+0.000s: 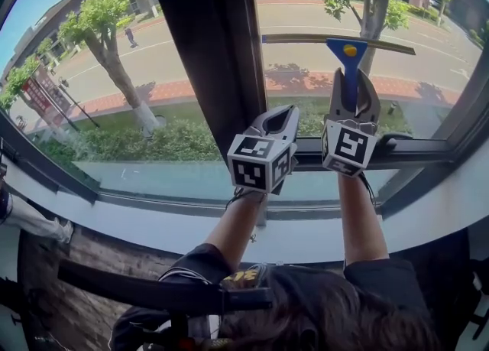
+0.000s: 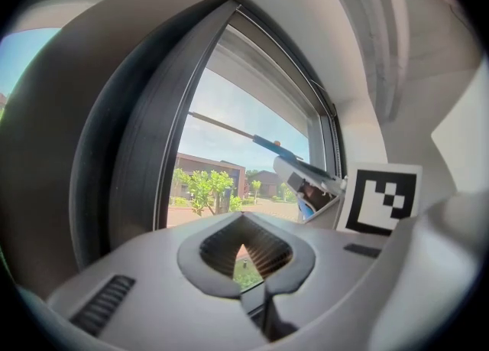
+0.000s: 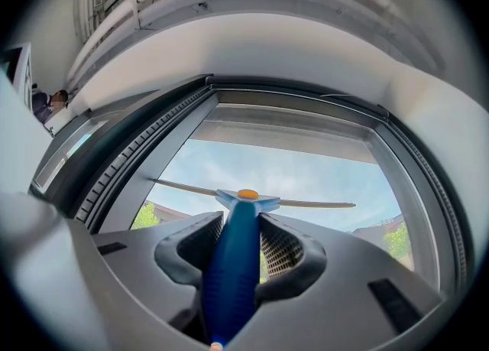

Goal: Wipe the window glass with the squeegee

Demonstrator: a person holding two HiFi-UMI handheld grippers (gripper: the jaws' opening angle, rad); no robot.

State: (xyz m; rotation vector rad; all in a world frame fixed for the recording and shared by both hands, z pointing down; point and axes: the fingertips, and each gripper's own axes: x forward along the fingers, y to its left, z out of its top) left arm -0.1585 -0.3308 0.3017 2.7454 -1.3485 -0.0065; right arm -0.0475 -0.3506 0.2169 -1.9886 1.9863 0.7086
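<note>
The squeegee (image 1: 348,57) has a blue handle, an orange dot and a long thin blade (image 1: 336,40) lying across the right window pane (image 1: 397,66). My right gripper (image 1: 351,86) is shut on its handle, held up against the glass; in the right gripper view the handle (image 3: 233,265) runs between the jaws with the blade (image 3: 252,198) ahead. My left gripper (image 1: 279,121) hangs just left of it, in front of the dark centre mullion (image 1: 210,51), jaws closed with nothing in them. From the left gripper view the squeegee (image 2: 267,143) shows to the right.
A left pane (image 1: 92,74) looks out on trees and a street. The dark lower frame (image 1: 397,154) and a pale sill (image 1: 153,227) run below the grippers. The right side frame (image 1: 466,105) bounds the pane.
</note>
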